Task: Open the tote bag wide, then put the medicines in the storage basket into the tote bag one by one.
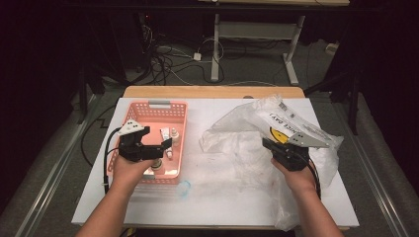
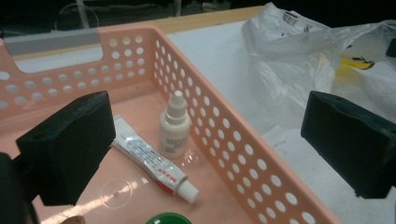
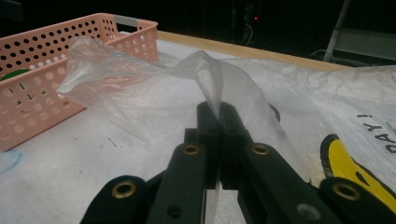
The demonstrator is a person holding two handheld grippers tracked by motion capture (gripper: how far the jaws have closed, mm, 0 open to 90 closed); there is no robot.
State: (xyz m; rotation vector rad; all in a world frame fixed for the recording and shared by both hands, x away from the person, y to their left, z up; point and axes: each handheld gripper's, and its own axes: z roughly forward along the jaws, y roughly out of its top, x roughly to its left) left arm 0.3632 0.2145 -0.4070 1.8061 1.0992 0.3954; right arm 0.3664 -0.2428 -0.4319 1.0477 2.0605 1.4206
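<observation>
- The right hand-held gripper point(image 3: 219, 116) has its jaws pressed together on a fold of the clear plastic bag point(image 1: 257, 128), which sprawls over the right half of the white tabletop point(image 1: 222, 197); the pinched edge stands up off the surface.
- The left hand-held gripper point(image 1: 165, 144) hovers over the pink perforated basket point(image 1: 182, 111) on the left, jaws spread wide and holding nothing.
- Inside the basket lie a small white dropper bottle point(image 2: 175, 126) standing upright, a white tube with red print point(image 2: 154, 163) lying just beside it, and a green-capped item point(image 2: 169, 218) at the near edge.
- By my judgement the work is moving these toiletries from basket to bag, or perhaps the other way; the bag's inside is too crumpled to tell what it holds.
- The bag mouth is gripped; all three items remain in the basket, none yet grasped.
</observation>
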